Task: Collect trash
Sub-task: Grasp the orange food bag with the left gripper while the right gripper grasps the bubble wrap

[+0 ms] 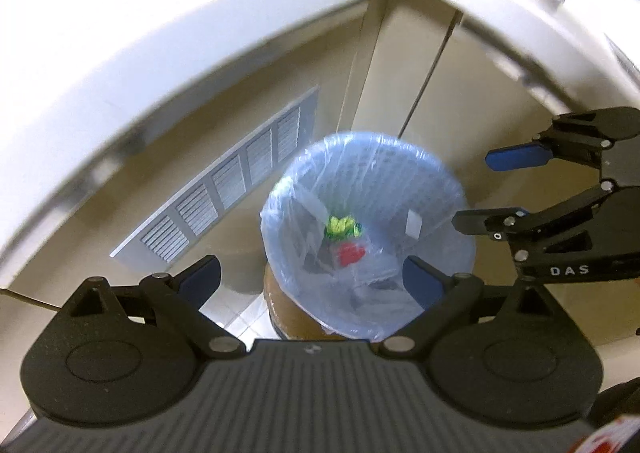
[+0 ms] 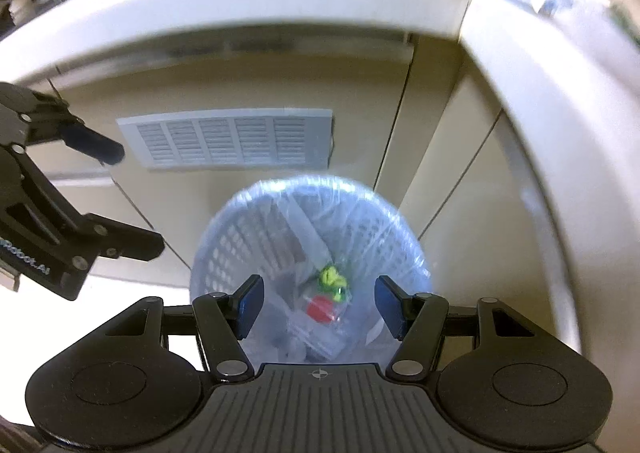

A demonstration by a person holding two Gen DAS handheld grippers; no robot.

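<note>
Both wrist views look steeply down, sharing the lined bin (image 1: 368,229).

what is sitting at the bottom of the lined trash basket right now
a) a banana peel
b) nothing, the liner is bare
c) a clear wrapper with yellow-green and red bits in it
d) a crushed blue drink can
c: down inside the trash basket, through its clear plastic liner, lies a see-through wrapper showing a yellow-green piece above a red one, and both wrist views show it.
</note>
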